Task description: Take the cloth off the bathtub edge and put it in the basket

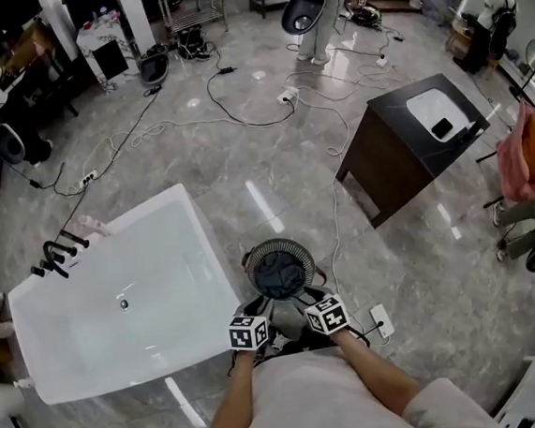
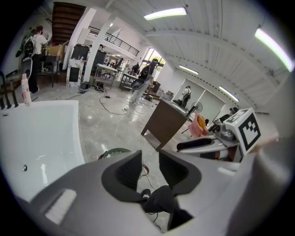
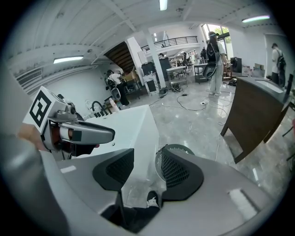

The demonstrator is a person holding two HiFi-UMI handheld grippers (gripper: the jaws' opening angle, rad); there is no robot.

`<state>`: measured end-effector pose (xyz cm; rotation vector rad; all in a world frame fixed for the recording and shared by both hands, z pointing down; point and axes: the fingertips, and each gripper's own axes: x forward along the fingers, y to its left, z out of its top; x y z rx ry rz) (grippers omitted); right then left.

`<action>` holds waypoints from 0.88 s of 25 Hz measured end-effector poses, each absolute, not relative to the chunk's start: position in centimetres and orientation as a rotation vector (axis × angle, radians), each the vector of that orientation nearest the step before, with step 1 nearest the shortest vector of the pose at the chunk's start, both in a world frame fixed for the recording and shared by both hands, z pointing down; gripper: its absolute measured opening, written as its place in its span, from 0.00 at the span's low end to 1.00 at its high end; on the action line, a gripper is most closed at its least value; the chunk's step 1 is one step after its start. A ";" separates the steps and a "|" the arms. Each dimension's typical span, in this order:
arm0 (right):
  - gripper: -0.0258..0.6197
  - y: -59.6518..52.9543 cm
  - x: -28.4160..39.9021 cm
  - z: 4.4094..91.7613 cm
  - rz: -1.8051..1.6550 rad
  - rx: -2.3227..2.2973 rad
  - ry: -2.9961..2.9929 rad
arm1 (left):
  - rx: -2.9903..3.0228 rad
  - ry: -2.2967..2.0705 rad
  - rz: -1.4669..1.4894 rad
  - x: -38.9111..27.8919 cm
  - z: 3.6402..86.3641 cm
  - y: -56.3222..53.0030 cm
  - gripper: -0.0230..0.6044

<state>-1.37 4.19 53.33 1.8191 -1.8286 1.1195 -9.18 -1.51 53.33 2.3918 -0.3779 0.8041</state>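
The dark cloth point(image 1: 281, 275) lay bunched inside the round mesh basket point(image 1: 247, 267), which stood on the marble floor point(image 1: 273, 170) just ahead of both hand-held grippers and beside the near corner of the white bathtub point(image 1: 220, 288). No cloth showed on the tub edge nearest the hand-held grippers, so the task looked finished rather than under way.

The left hand-held gripper point(image 2: 150, 161) was released: its jaws stood a little apart with only floor and a stray cable showing through the gap, and nothing pressed against the pads. The right hand-held gripper point(image 3: 144, 159) was released too, its jaws parted somewhat wider and empty, with the basket's rim visible just beyond its right jaw and the tub's corner beyond its left.

Both were held side by side close to the person's body, tilted down toward the basket, each in sight of the other's camera. That posture fitted a drop already made: jaws slack because there was nothing left to carry, and both held short of the basket's rim rather than down among the cloth. The basket sat close to the tub, probably so the cloth needed only a short carry from the edge.
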 end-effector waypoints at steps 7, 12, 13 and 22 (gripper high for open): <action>0.31 4.5 -1.5 54.1 1.169 1.800 -1.840 | 2.396 -0.360 0.825 -9.1 53.5 -0.5 0.30; 0.24 4.4 -1.3 54.3 1.159 1.795 -1.854 | 2.399 -0.358 0.831 -9.1 53.5 -0.4 0.25; 0.23 4.3 -1.2 54.3 1.158 1.795 -1.856 | 2.398 -0.364 0.831 -9.2 53.6 -0.6 0.24; 0.04 4.8 -1.4 53.8 1.170 1.764 -1.904 | 2.410 -0.416 0.781 -8.8 52.9 -1.0 0.13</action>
